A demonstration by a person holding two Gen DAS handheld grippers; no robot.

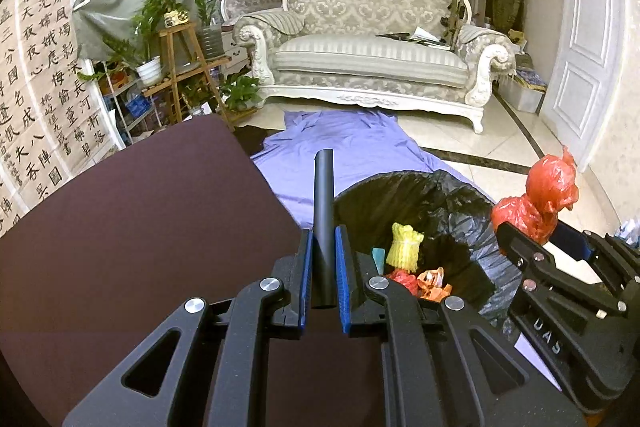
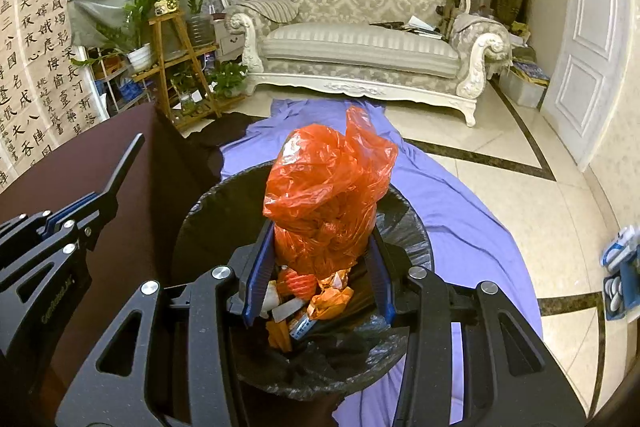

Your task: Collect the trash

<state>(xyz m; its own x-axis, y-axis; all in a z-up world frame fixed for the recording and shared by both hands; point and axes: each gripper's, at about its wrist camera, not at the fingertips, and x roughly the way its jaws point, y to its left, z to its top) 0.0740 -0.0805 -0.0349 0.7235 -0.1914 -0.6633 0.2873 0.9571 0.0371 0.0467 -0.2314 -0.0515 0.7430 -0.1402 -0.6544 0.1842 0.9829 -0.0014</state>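
My right gripper (image 2: 318, 259), jaws part-open and clamped on the one red plastic bag (image 2: 326, 191), hangs directly over the bin (image 2: 416, 223), so the bag's way in is straight down. The bag stands roughly upright between the pads, its long axis running from the jaws up and away from me, its crumpled top above the far rim. My left gripper (image 1: 323, 267) is closed tight on a single black tube (image 1: 324, 211), which points forward and up along the fingers; it sits above the dark brown table (image 1: 140, 227), with the bin just to its right. I judge the right hand the nearer of the two to the opening, and the next move to be a release.

Count: one bin with one black liner; one red bag in hand; one tube; inside, one yellow foam net (image 1: 404, 241) and a loose heap of orange and white wrappers (image 2: 316, 301) too jumbled to number. The bin stands on one purple sheet (image 2: 460, 195) spread over the floor.
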